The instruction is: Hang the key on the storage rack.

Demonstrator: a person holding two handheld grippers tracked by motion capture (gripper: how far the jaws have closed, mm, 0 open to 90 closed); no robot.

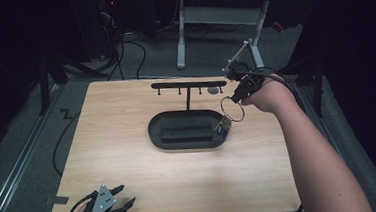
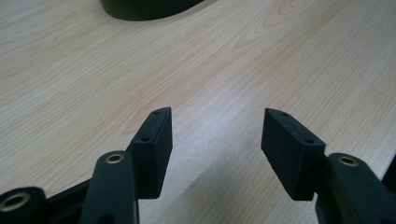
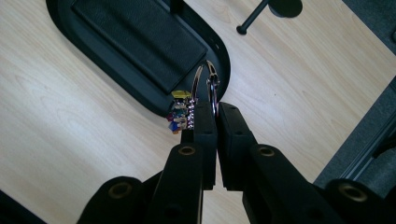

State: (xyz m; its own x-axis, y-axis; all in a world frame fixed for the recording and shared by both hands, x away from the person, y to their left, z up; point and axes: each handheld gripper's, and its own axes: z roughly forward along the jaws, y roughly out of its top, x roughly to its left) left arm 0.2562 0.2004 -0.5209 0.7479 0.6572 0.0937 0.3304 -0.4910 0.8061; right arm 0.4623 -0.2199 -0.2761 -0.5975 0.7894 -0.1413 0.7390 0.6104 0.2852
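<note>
Right gripper [image 3: 211,109], jaws clenched on a metal key ring [image 3: 208,86] with a small coloured charm [image 3: 180,114] hanging beside the pads. In the high view the ring [image 1: 232,108] hangs on edge above the stand's oval tray [image 1: 153,131], over its 3 o'clock end; its long axis runs near vertical, charm lowermost. To hang it well, keep the ring's opening square to a peg of the hook bar [image 1: 188,85] at 11 o'clock. Left gripper [image 2: 216,135], jaws released and empty, rests at the table [image 1: 130,175] edge, 7 o'clock.
</note>
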